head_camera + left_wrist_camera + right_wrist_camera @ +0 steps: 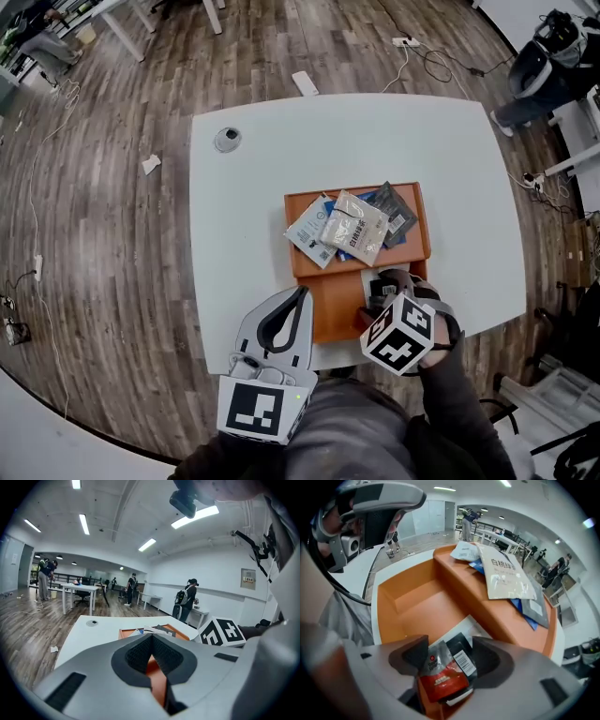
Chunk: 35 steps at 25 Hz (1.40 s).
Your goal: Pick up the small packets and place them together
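We see a white table (234, 244) on a wood-plank floor (103, 281). Beyond it stand desks (79, 589) and white walls (211, 583), and above it what seem to be strip lights (84, 523).

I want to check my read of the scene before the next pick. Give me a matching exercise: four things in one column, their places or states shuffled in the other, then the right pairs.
Things
1. red-and-black packet
2. beige packet
3. left gripper
4. grey disc

Places or states
A. jaws together, nothing between them
B. on the bare table, toward its far left corner
C. topmost in the far section of the tray
D. in the tray's near section, between the open jaws of the right gripper

Pairs: 1-D, 2-C, 3-A, 4-B
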Available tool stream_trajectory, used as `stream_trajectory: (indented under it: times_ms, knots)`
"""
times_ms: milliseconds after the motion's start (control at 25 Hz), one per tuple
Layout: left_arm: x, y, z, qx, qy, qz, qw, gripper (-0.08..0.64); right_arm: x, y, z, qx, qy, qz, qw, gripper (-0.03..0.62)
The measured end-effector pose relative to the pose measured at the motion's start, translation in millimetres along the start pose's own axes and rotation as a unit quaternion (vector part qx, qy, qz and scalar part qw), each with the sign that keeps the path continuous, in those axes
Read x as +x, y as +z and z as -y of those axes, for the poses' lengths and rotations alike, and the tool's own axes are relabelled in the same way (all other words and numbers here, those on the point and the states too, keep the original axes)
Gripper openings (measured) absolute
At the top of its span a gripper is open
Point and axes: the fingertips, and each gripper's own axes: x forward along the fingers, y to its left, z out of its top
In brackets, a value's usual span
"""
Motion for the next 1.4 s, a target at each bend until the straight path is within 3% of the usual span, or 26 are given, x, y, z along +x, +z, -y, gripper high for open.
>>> stream_trajectory:
  times_ms: [160,280,320,480,720,880,1240,1400]
  knots:
    - [3.9,-2.1,-4.0,-0.007,0.004,-0.006,1.0000,0.000,-1.1,2.2,-3.1,-0.012,0.008,0.006,1.000,0.265]
    - [3.8,-3.3,-3.1,-0.008,0.006,-0.006,0.9999,0.000,-2.7,4.1,-1.3,-0.013,-0.007,0.023,1.000,0.191]
    - [3.4,-4.0,-1.7,-0.007,0.005,-0.007,0.9999,0.000,-3.3,4.1,0.3,-0.012,-0.015,0.029,0.999,0.124]
    - [-1.0,-4.4,6.3,-0.003,0.002,-0.004,1.0000,0.000,-10.0,7.2,0.6,-0.014,-0.037,0.054,0.998,0.034]
    - [-16.4,3.9,23.2,0.013,0.000,0.010,0.9999,0.000,-49.6,32.3,-24.1,-0.043,-0.061,0.146,0.986,0.026]
    - [-28.8,9.8,39.0,0.031,-0.001,0.025,0.9992,0.000,-80.6,38.6,-30.5,-0.031,-0.081,0.205,0.975,0.026]
    - [-53.8,19.5,83.2,0.068,-0.022,0.055,0.9959,0.000,-131.2,20.0,-29.2,0.005,-0.134,0.261,0.956,0.026]
    - [-56.3,14.5,93.6,0.071,-0.030,0.046,0.9959,0.000,-144.1,11.9,-25.5,0.023,-0.145,0.276,0.950,0.026]
